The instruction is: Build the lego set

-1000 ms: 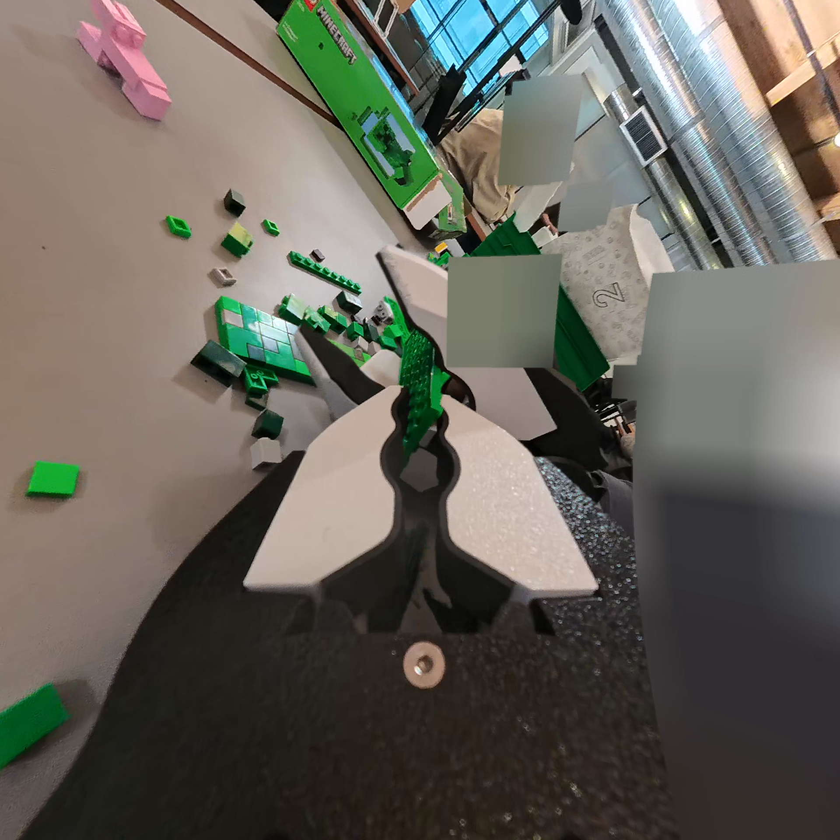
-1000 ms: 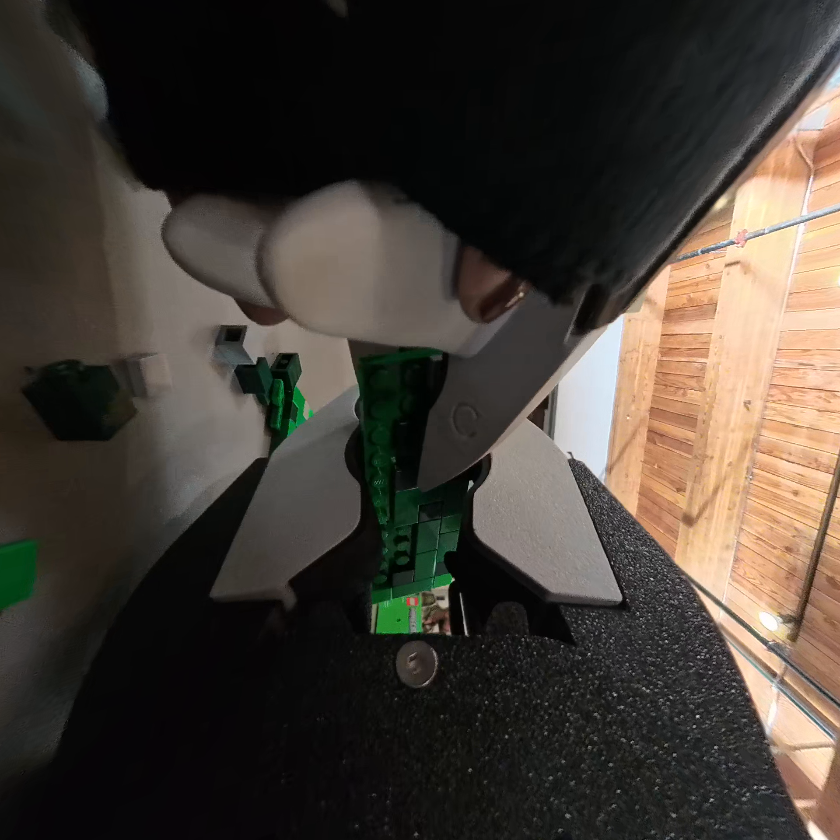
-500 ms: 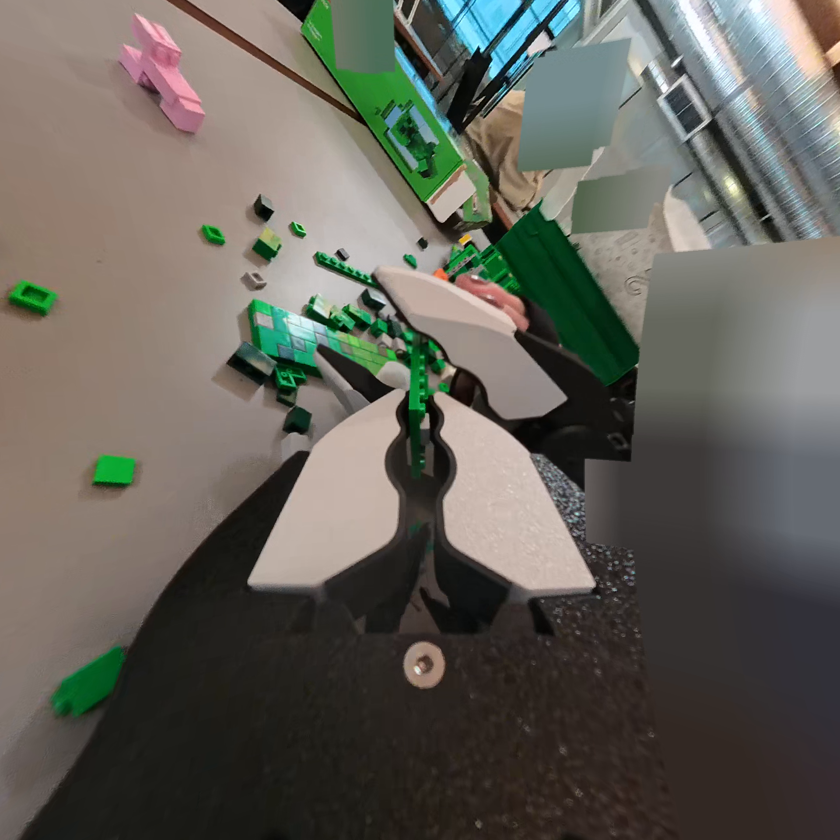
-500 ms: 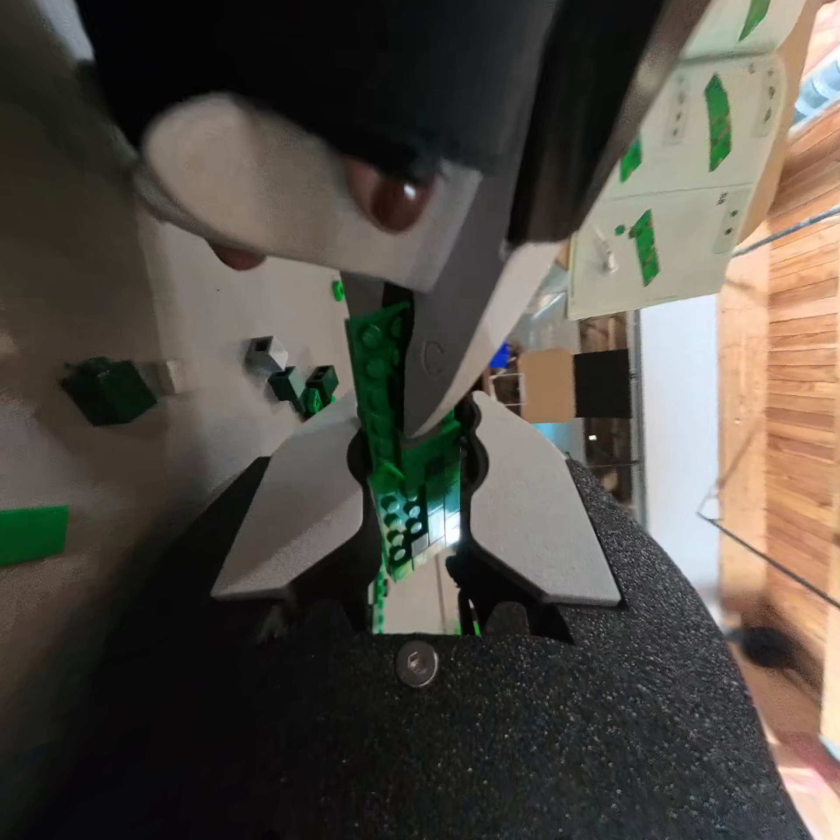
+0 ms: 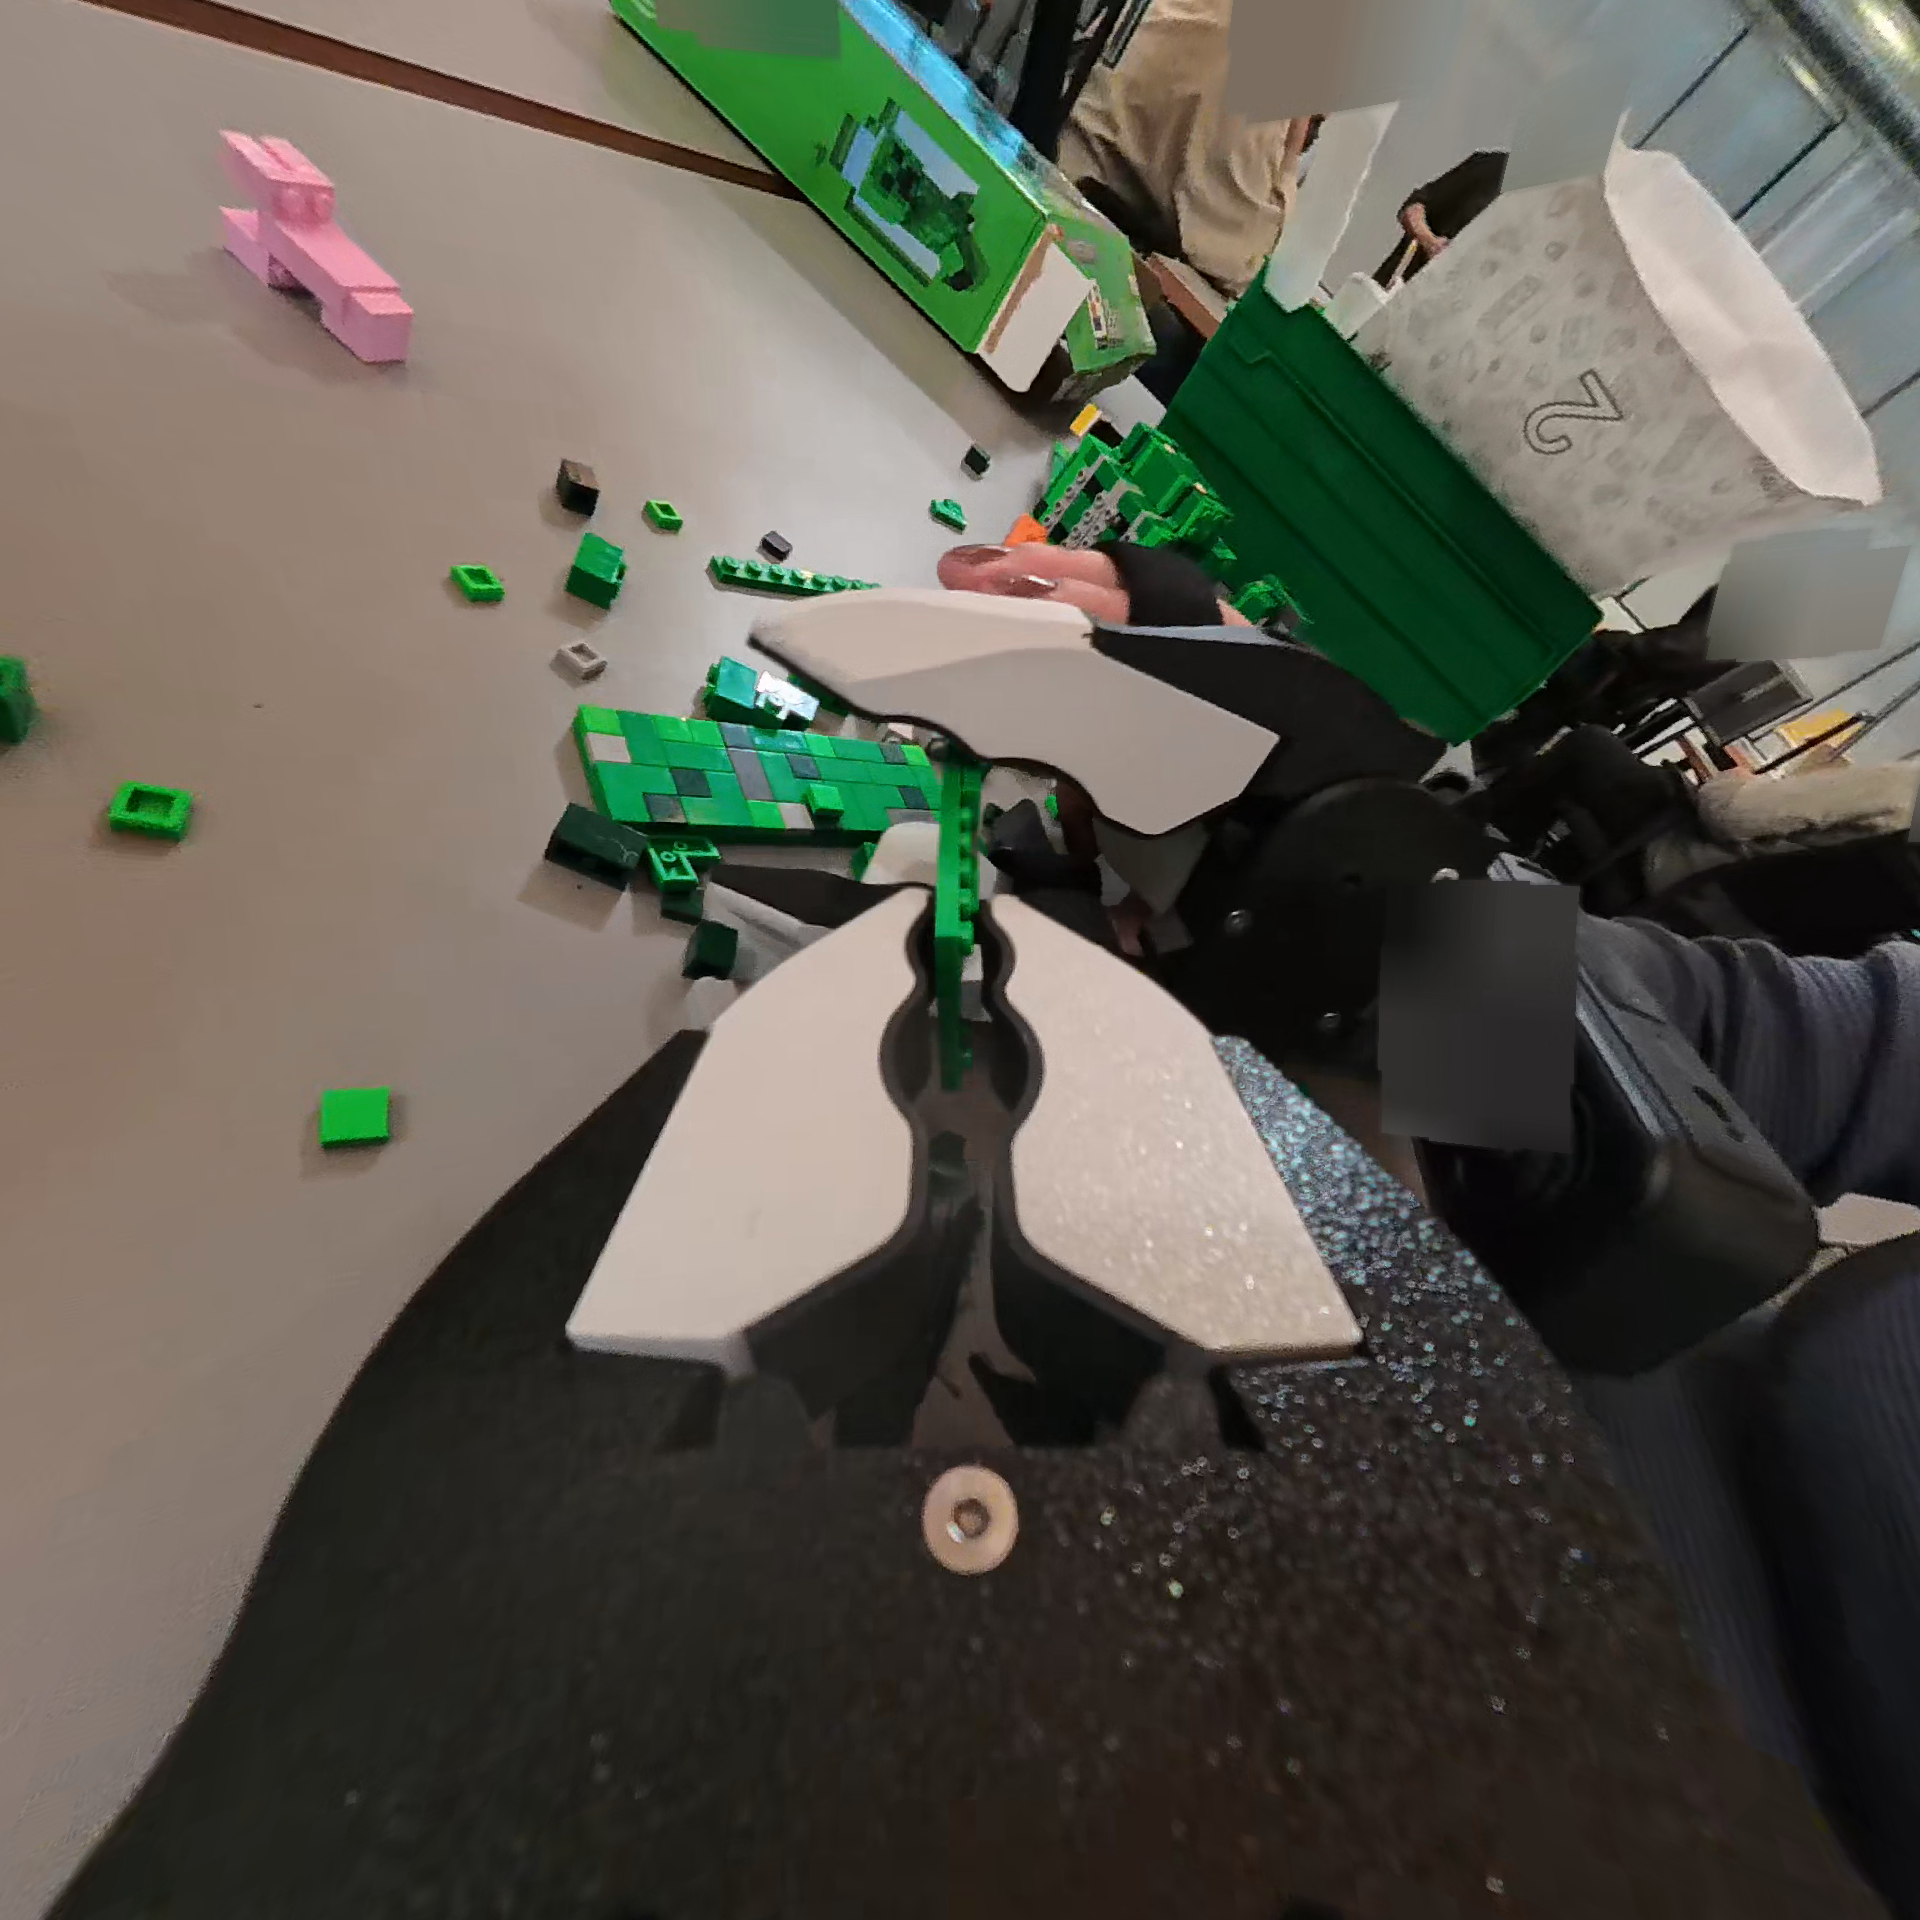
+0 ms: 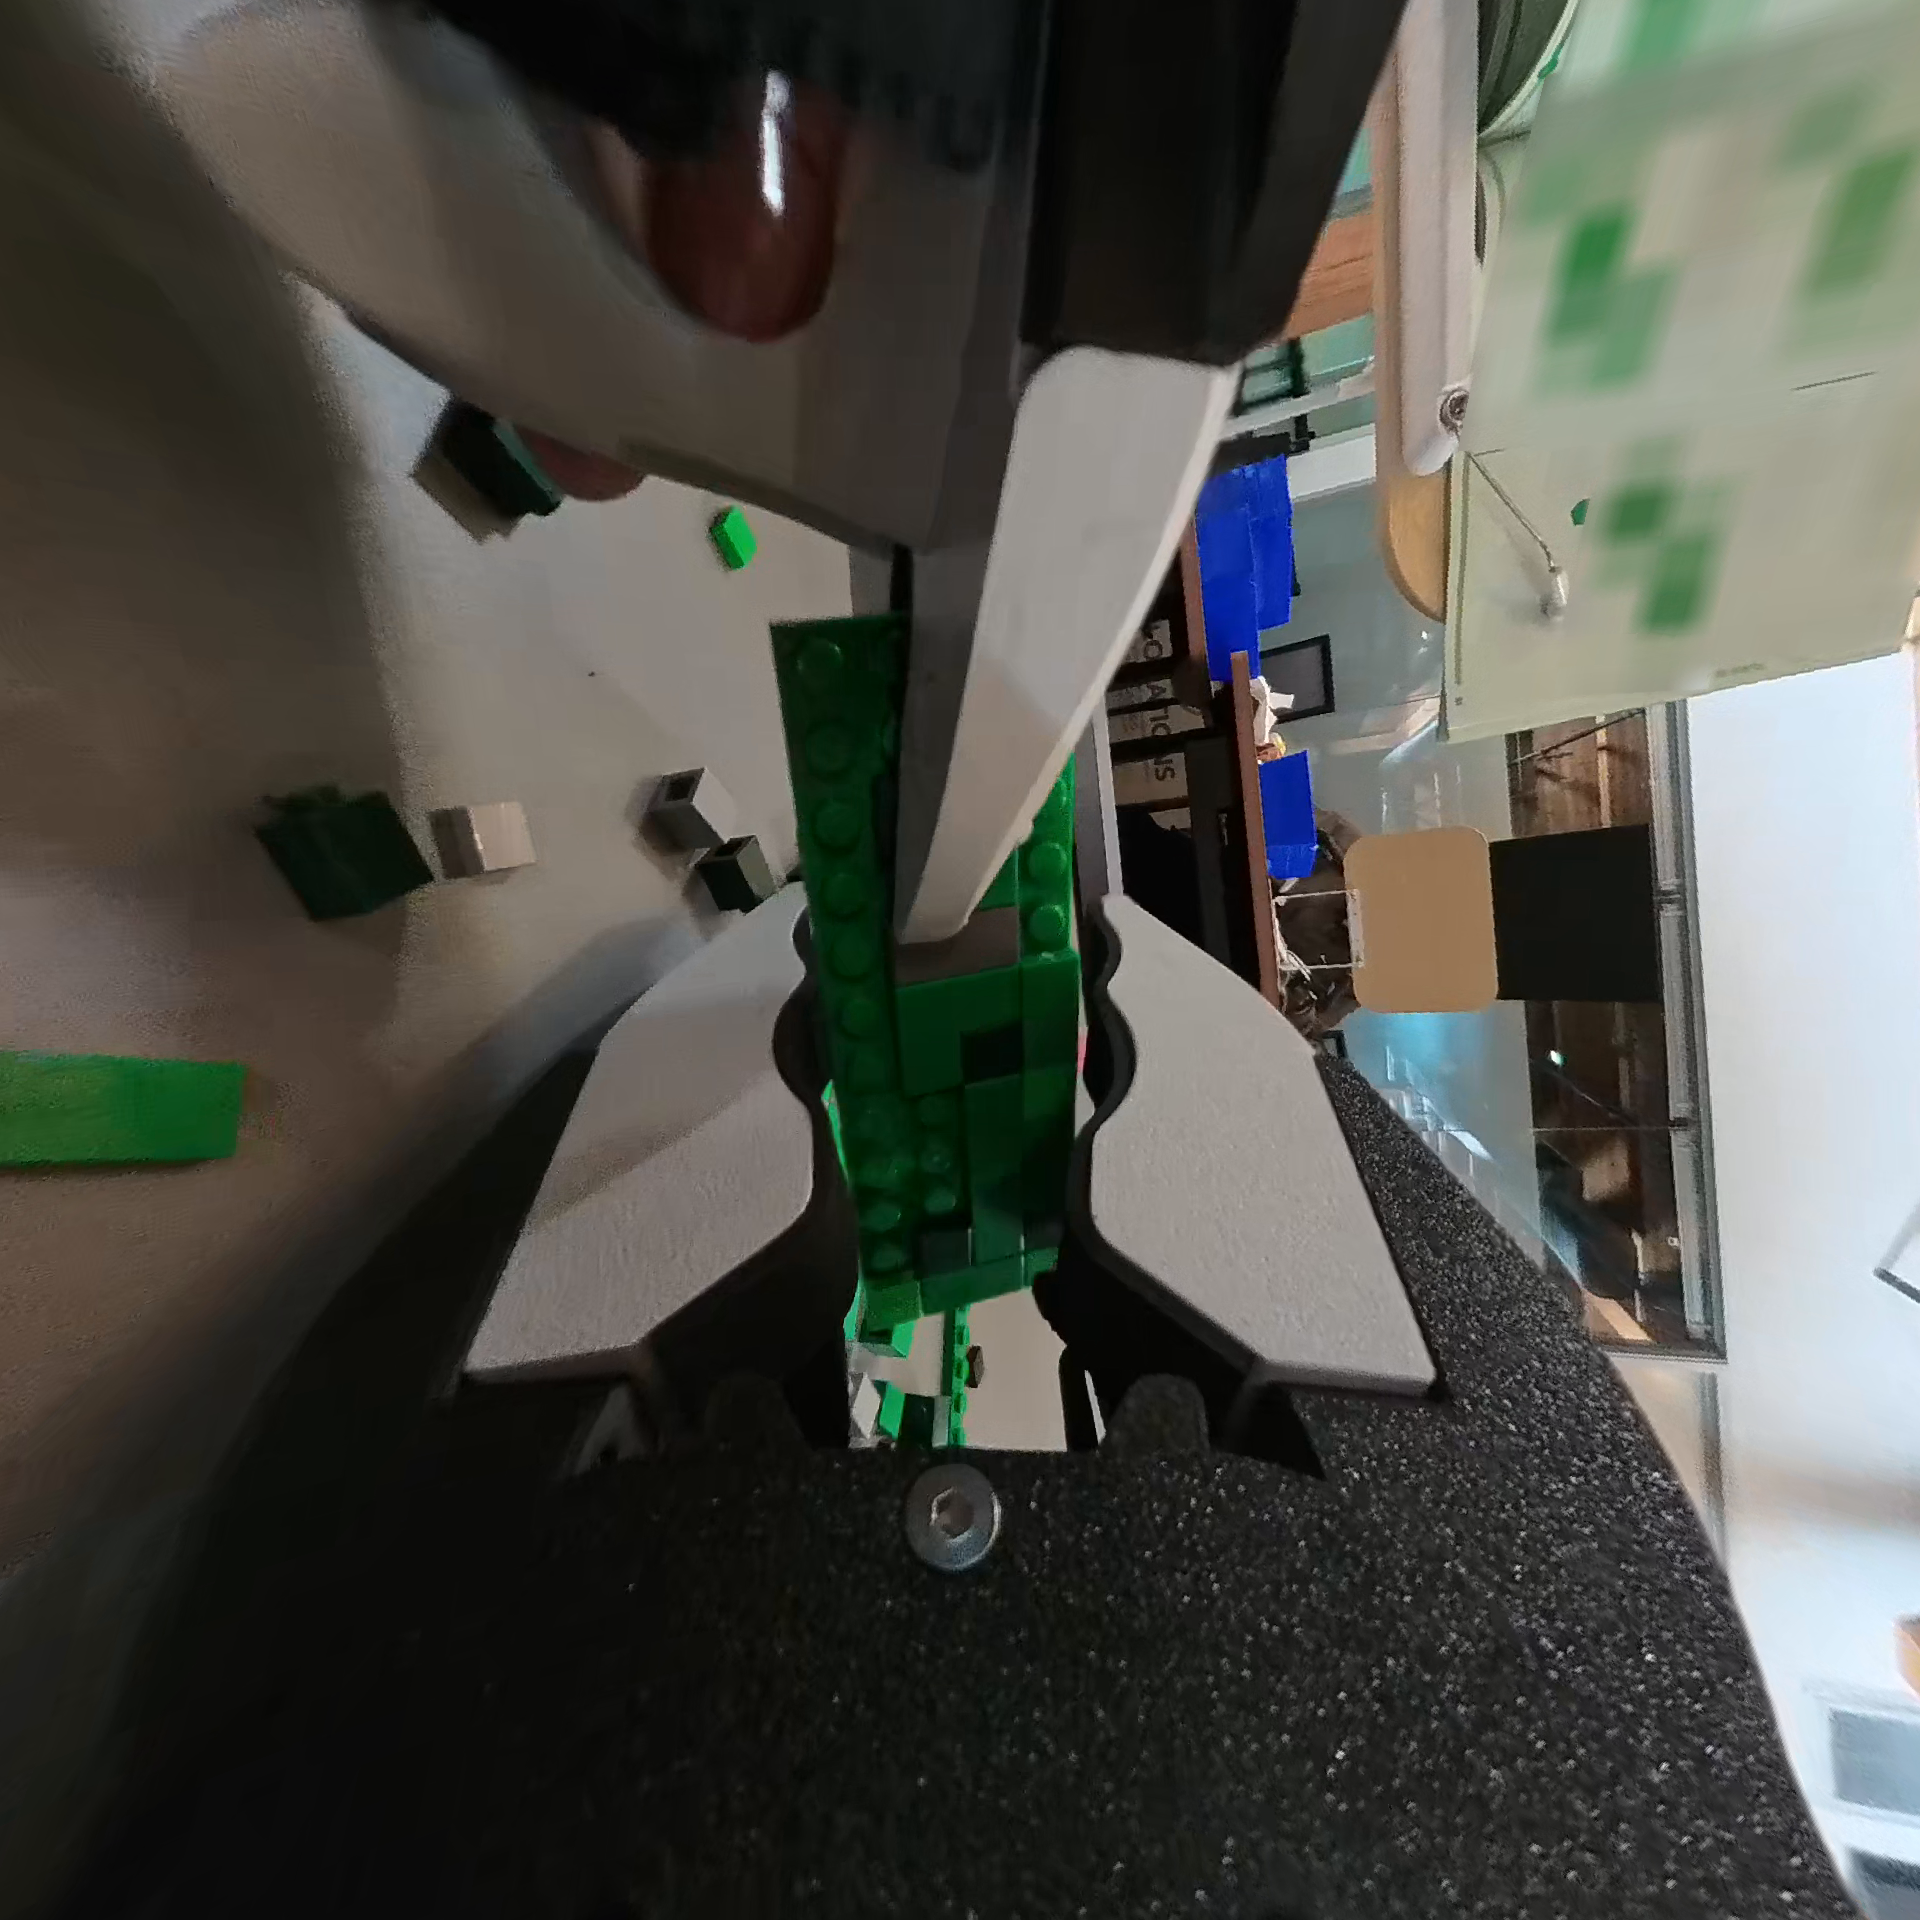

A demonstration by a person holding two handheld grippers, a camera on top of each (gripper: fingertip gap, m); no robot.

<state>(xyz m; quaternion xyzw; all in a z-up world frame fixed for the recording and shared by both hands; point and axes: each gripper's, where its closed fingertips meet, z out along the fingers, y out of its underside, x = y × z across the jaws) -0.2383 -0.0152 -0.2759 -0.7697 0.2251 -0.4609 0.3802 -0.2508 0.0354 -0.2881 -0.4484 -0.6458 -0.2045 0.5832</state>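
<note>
A green studded plate assembly point(image 6: 935, 1091) with green, dark and grey tiles is held in the air between both grippers. My right gripper point(image 6: 945, 914) is shut on its lower end. My left gripper point(image 5: 956, 920) is shut on the same assembly point(image 5: 954, 966), seen edge-on. The left gripper's white finger point(image 6: 1029, 644) lies across the tiled face from above. In the left wrist view the right gripper's white finger point(image 5: 1018, 696) sits over the far end of the plate. A second tiled green panel point(image 5: 727, 769) lies flat on the grey table point(image 5: 260, 935).
Loose green, dark and grey bricks point(image 5: 592, 566) are scattered over the table. A pink brick figure point(image 5: 312, 249) stands far left. A green set box point(image 5: 883, 177), green bin point(image 5: 1371, 551) and white paper bag point(image 5: 1621, 343) stand behind. An instruction sheet point(image 6: 1683, 364) hangs upper right. Tip to tip, the grippers are about 5 cm apart. The pink brick figure point(image 5: 312, 249) sits 15 cm or so from the ends of my right fingers.
Both grippers have turned together with the assembly still gripped. In the left wrist view the plate went from showing its studs to edge-on, and the table now shows more level.
</note>
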